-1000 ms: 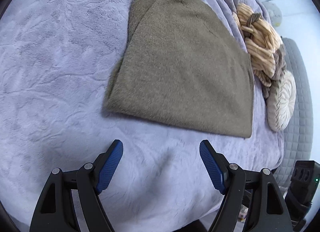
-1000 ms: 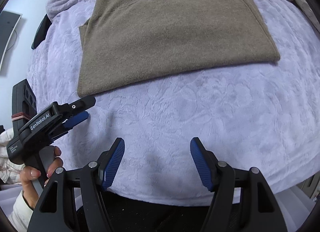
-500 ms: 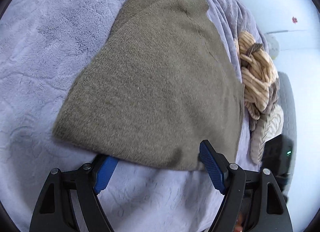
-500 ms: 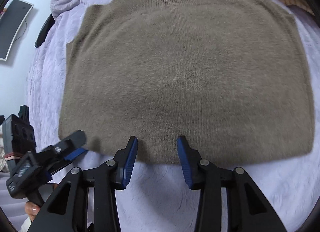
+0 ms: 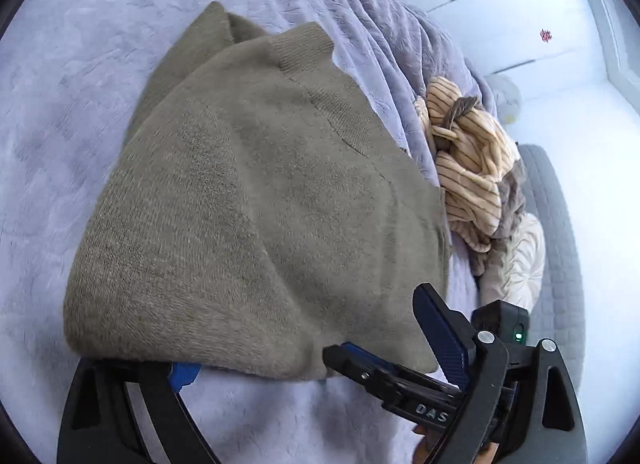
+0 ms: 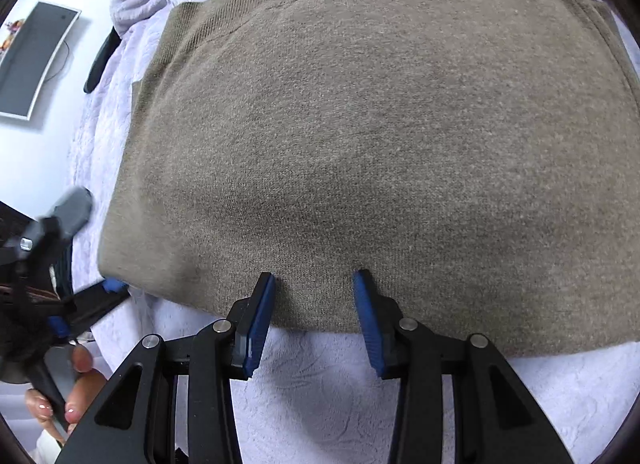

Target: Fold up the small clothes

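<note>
Along the near edge of the lilac plush bedspread [image 6: 540, 392] lies the olive-brown knitted sweater [image 6: 380, 136], long axis crosswise — right gripper [image 6: 314, 284] open astride its hem, left gripper [image 5: 304, 348] open at the near-left corner, equally close.

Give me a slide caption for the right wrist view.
Right claw, open, straddles the near edge of the olive sweater on the lavender blanket.
</note>
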Available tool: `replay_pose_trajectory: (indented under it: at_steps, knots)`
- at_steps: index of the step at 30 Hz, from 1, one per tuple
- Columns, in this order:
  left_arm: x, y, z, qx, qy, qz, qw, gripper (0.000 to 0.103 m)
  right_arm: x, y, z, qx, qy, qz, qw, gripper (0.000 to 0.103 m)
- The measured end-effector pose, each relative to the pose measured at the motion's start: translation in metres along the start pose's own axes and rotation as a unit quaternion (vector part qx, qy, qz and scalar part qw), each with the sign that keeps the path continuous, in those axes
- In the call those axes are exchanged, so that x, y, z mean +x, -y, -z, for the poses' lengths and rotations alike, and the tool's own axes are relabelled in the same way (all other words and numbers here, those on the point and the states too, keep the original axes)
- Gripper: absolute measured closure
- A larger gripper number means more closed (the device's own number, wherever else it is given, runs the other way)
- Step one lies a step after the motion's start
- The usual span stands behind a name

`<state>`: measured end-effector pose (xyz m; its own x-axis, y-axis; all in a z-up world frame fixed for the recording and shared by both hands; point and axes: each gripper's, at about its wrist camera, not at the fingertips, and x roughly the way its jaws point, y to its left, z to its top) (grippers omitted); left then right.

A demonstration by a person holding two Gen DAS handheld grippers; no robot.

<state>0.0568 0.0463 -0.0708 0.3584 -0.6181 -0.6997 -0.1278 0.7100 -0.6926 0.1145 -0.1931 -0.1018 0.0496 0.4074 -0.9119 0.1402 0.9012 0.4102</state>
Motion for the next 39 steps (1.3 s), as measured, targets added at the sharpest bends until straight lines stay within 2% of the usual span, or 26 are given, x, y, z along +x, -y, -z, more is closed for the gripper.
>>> replay_pose_trajectory:
  at_steps: [4,6,7,8,9,10,12,13,15,17,19,23,25,26,27,29,30,34,35,37,38,39]
  knots:
    - [0.02,-0.024,-0.008,-0.058,-0.005,-0.02,0.9981,0.011,0.0,0.0,0.0,-0.002,-0.001,-0.003,1.0,0.059]
    - [0.019,-0.033,-0.011,-0.083,0.003,-0.019,0.9964,0.016,-0.002,0.001,0.001,-0.005,-0.001,-0.002,1.0,0.059]
    - [0.018,-0.033,-0.013,-0.089,0.006,-0.029,0.9956,0.026,-0.001,0.001,0.001,-0.006,-0.001,-0.002,1.0,0.059]
    - [0.018,-0.033,-0.015,-0.09,0.009,-0.048,0.9948,0.042,-0.001,0.002,0.001,-0.007,0.0,-0.003,1.0,0.059]
    - [0.018,-0.032,-0.015,-0.087,0.012,-0.065,0.994,0.051,-0.002,0.002,0.001,-0.006,0.001,-0.006,1.0,0.059]
    - [0.018,-0.032,-0.014,-0.083,0.015,-0.075,0.9936,0.068,-0.002,0.004,0.001,-0.005,0.001,-0.008,1.0,0.059]
    - [0.015,-0.028,-0.014,-0.068,0.025,-0.085,0.9937,0.075,-0.003,0.006,0.002,-0.002,0.001,-0.012,1.0,0.059]
    - [0.013,-0.02,-0.014,-0.043,0.03,-0.103,0.9933,0.079,-0.005,0.009,0.003,-0.002,0.001,-0.014,1.0,0.059]
    - [0.01,0.002,-0.01,0.026,0.043,-0.142,0.9885,0.079,-0.007,0.012,0.004,-0.001,0.001,-0.018,1.0,0.059]
    - [0.006,0.031,-0.002,0.113,0.062,-0.177,0.9758,0.079,-0.01,0.016,0.005,0.004,0.004,-0.029,1.0,0.059]
    - [0.008,0.057,0.006,0.187,0.073,-0.203,0.9584,0.079,-0.016,0.022,0.006,0.014,0.004,-0.045,0.999,0.059]
    - [0.015,0.086,0.015,0.273,0.073,-0.222,0.9333,0.079,-0.044,0.035,0.003,0.032,0.008,-0.051,0.998,0.058]
    - [0.02,0.093,0.018,0.297,0.07,-0.229,0.9245,0.079,-0.06,0.039,-0.006,0.029,0.007,-0.054,0.998,0.052]
    - [0.023,0.094,0.017,0.3,0.069,-0.23,0.9233,0.079,-0.069,0.04,-0.014,0.024,0.004,-0.059,0.998,0.044]
    - [0.023,0.095,0.017,0.3,0.067,-0.23,0.9233,0.079,-0.079,0.037,-0.025,0.013,0.003,-0.063,0.998,0.038]
    - [0.022,0.089,0.016,0.289,0.065,-0.228,0.9276,0.079,-0.093,0.025,-0.046,-0.016,0.004,-0.065,0.998,0.035]
    - [0.021,0.084,0.014,0.273,0.063,-0.221,0.9341,0.079,-0.099,0.017,-0.056,-0.032,0.004,-0.065,0.997,0.034]
    - [0.009,0.051,-0.002,0.157,0.051,-0.162,0.9729,0.079,-0.104,-0.016,-0.092,-0.075,-0.007,-0.06,0.995,0.03]
    - [0.007,0.041,-0.006,0.123,0.047,-0.147,0.9804,0.079,-0.1,-0.019,-0.094,-0.076,-0.013,-0.055,0.996,0.03]
    - [0.007,0.024,-0.01,0.066,0.036,-0.123,0.9896,0.079,-0.082,-0.019,-0.089,-0.07,-0.035,-0.037,0.996,0.03]
    - [0.007,0.015,-0.011,0.039,0.031,-0.115,0.9921,0.079,-0.073,-0.015,-0.083,-0.061,-0.046,-0.033,0.997,0.033]
    - [0.009,0.007,-0.011,0.019,0.026,-0.109,0.9935,0.079,-0.064,-0.009,-0.074,-0.048,-0.059,-0.032,0.997,0.052]
